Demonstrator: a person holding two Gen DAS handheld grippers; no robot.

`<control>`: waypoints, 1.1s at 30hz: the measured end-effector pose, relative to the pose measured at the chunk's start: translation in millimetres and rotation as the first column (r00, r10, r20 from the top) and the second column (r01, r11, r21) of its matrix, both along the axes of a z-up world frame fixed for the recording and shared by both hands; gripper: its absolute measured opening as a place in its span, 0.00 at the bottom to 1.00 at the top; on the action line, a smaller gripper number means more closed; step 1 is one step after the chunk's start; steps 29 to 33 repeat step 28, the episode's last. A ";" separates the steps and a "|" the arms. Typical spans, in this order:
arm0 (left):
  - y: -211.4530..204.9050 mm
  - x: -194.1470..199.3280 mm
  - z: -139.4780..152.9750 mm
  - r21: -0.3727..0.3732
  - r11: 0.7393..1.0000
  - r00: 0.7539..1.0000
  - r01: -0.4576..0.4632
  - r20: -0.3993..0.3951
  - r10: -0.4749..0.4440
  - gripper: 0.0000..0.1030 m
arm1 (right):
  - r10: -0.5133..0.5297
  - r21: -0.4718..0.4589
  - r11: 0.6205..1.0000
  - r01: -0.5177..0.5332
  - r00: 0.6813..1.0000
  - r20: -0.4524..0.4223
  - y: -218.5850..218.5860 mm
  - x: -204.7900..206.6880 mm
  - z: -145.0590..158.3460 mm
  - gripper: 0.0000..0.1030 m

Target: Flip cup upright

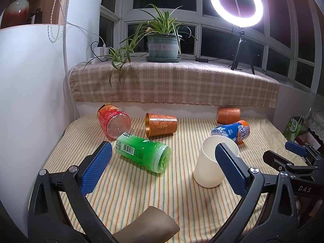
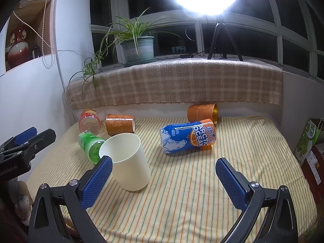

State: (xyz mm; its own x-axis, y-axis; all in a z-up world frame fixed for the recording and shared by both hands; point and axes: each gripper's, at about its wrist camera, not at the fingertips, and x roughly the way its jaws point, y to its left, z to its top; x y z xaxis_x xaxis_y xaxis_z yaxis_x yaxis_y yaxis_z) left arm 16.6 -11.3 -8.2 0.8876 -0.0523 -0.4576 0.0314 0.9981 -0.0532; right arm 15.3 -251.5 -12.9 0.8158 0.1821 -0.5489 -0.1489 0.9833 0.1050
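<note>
A cream cup (image 1: 210, 166) stands upright on the striped cloth, mouth up; it also shows in the right wrist view (image 2: 129, 162). My left gripper (image 1: 164, 168) is open and empty, its right finger (image 1: 232, 170) in front of the cup. My right gripper (image 2: 164, 180) is open and empty, its left finger (image 2: 97, 182) just left of the cup's base. Two orange cups (image 1: 161, 124) (image 1: 228, 115) lie on their sides at the back.
A green bottle (image 1: 141, 154), a red bottle (image 1: 113, 121) and a blue-orange Arctic Ocean bottle (image 2: 188, 137) lie on the cloth. A plaid-covered sill (image 1: 174, 83) with a potted plant (image 1: 162, 46) and a ring light (image 1: 237, 4) rises behind. A white wall (image 1: 30, 91) stands left.
</note>
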 end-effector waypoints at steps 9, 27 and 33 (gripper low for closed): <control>-1.9 3.0 -2.9 0.005 1.000 1.000 -0.002 -0.010 0.002 1.00 | 0.018 -0.002 1.000 -0.018 1.000 -0.010 5.4 2.1 -3.0 1.00; 2.8 8.3 -7.6 0.005 1.000 1.000 -0.012 -0.023 0.013 1.00 | 0.036 -0.002 0.999 -0.036 0.999 -0.038 12.6 5.2 -9.5 1.00; 3.2 9.1 -8.2 0.006 1.000 1.000 -0.012 -0.025 0.013 1.00 | 0.038 -0.002 0.999 -0.038 0.998 -0.041 13.2 5.8 -10.4 1.00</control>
